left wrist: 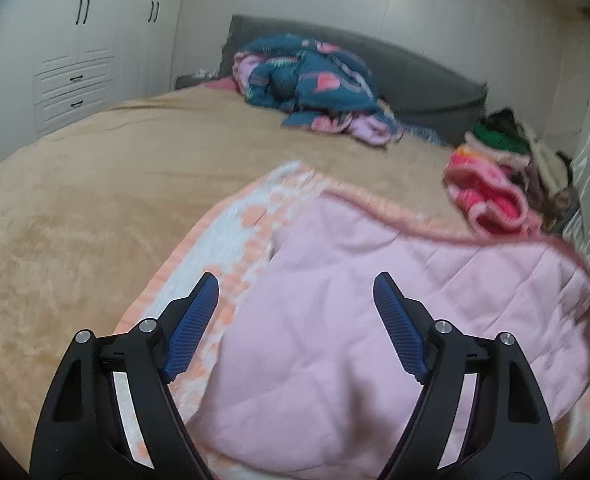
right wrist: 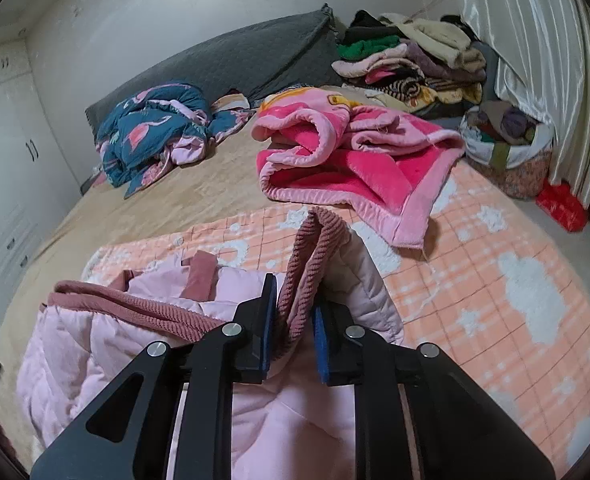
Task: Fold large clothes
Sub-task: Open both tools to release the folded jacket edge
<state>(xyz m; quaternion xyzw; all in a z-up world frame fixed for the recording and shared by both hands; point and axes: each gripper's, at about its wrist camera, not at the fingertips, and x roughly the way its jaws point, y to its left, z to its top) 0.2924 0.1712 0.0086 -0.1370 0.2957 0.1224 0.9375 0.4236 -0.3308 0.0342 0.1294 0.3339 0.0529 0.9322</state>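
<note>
Bed: I see the tan-covered bed (left wrist: 95, 184) filling both views, with an orange checked blanket (right wrist: 495, 280) spread over its near part.
Garment: the pink quilted jacket (left wrist: 327, 320) lies on that blanket, low and centre in both frames; its long axis seems to run across the left wrist view, from lower centre toward the right edge.
Key relation: the ribbed hem (right wrist: 307, 264) stands up between the right claw's pads; the jacket's body spreads away to the lower left of that frame.
Left claw (left wrist: 295, 304): jaws wide apart, nothing gripped, hovering over the pink fabric.
Right claw (right wrist: 295, 320): nearly together; it looks clamped on the hem, though the right pad's contact is unclear.
View difference: only the right wrist view shows the held hem, and the folded stack (right wrist: 407, 60) clearly.
</note>
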